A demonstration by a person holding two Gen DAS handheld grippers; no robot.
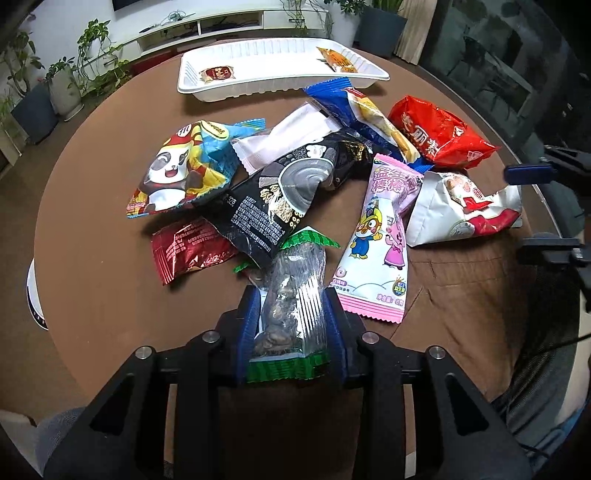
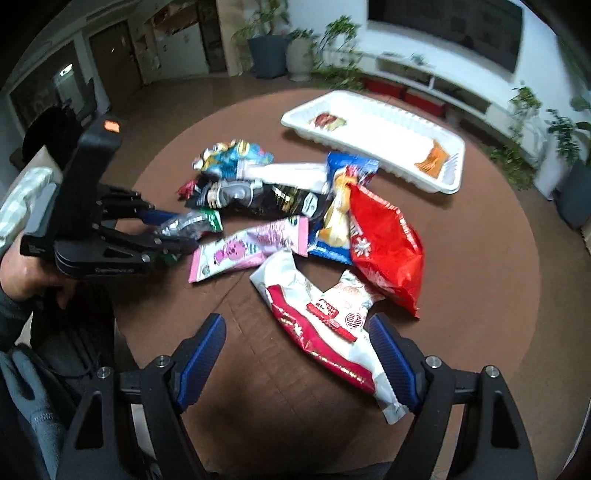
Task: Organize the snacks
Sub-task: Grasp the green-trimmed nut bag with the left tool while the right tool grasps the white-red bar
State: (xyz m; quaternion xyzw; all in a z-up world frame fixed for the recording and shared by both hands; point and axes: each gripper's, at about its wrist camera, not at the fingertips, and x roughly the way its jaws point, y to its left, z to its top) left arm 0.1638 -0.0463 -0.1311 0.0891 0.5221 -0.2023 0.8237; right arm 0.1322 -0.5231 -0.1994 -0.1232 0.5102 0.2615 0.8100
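My left gripper [image 1: 291, 310] is shut on a clear green-edged snack packet [image 1: 291, 295], held just above the brown round table [image 1: 92, 221]; it also shows in the right wrist view [image 2: 188, 225]. A pile of snacks lies ahead: a panda bag [image 1: 177, 173], a black bag [image 1: 277, 195], a pink stick packet [image 1: 380, 236], a red bag [image 1: 439, 133]. My right gripper [image 2: 297, 332] is open over a white and red bag [image 2: 325, 325], its fingers on either side. The white tray [image 1: 280, 77] at the back holds two small packets.
A blue packet [image 1: 354, 110], a white packet [image 1: 288, 136] and a dark red packet [image 1: 188, 247] are in the pile. Potted plants [image 1: 66, 81] and a white cabinet [image 1: 221, 22] stand beyond the table. The person's hand [image 2: 22, 269] holds the left gripper.
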